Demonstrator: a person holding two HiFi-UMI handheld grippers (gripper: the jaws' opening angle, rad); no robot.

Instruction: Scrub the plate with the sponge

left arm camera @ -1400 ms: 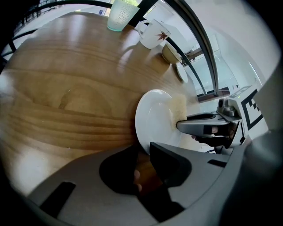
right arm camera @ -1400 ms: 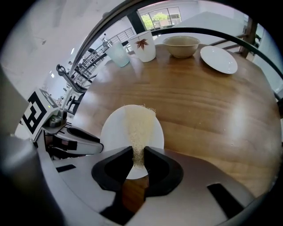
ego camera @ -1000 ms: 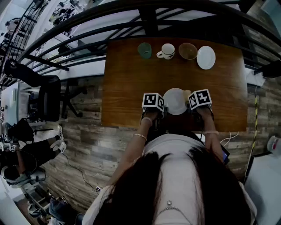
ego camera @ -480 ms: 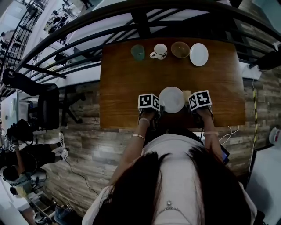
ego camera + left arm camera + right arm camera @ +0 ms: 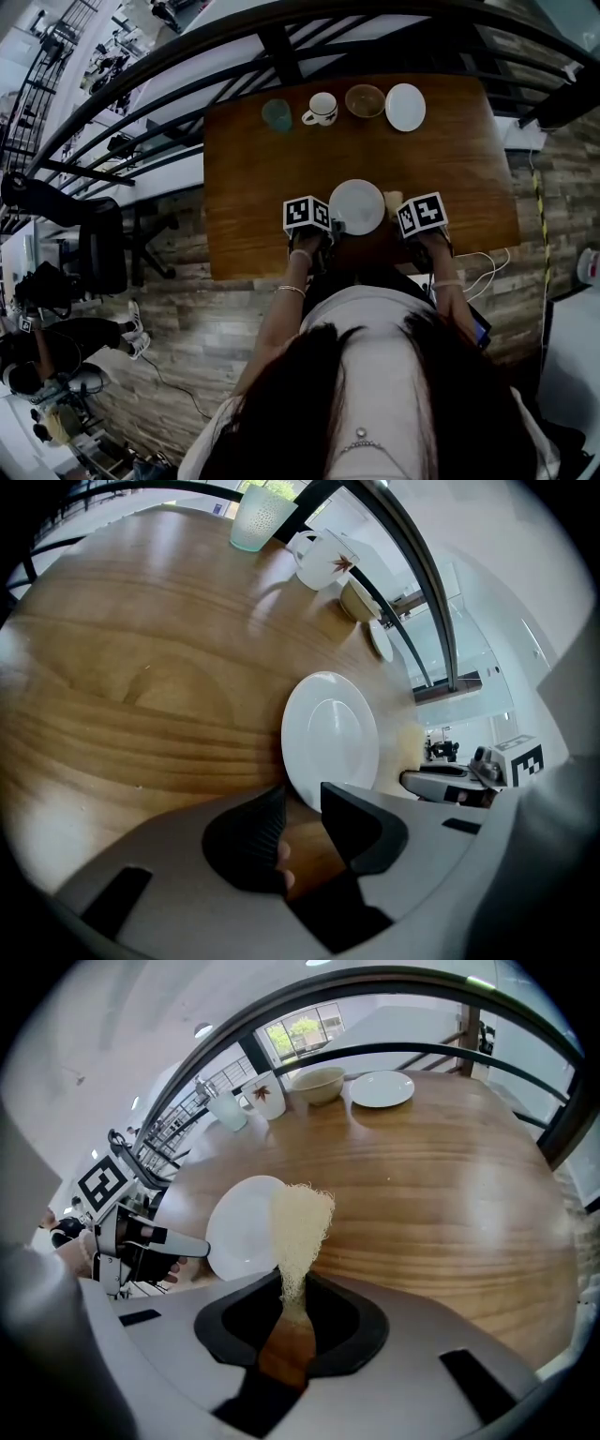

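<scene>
- Pinching a pale yellow mesh sponge (image 5: 300, 1222), the right gripper (image 5: 292, 1290) is pressing its jaws together on the sponge's lower end, and the rest is standing up ahead of the tips.
- The sponge is hanging just beside the right rim of the white plate (image 5: 356, 206); whether the two are touching is not showing in any view.
- The plate is lying flat on the wooden counter (image 5: 253, 169), close to the edge nearest the person and between the two grippers.
- The left gripper (image 5: 302, 803) is keeping its jaws spread and they have just been opening; the plate's near rim is sitting in the gap between them, with neither pad clamping it.
- A green cup (image 5: 277, 114), a mug (image 5: 322, 109), a bowl (image 5: 364, 100) and a small white dish (image 5: 405, 106) are standing in a row along the counter's far edge, well apart from the plate.
</scene>
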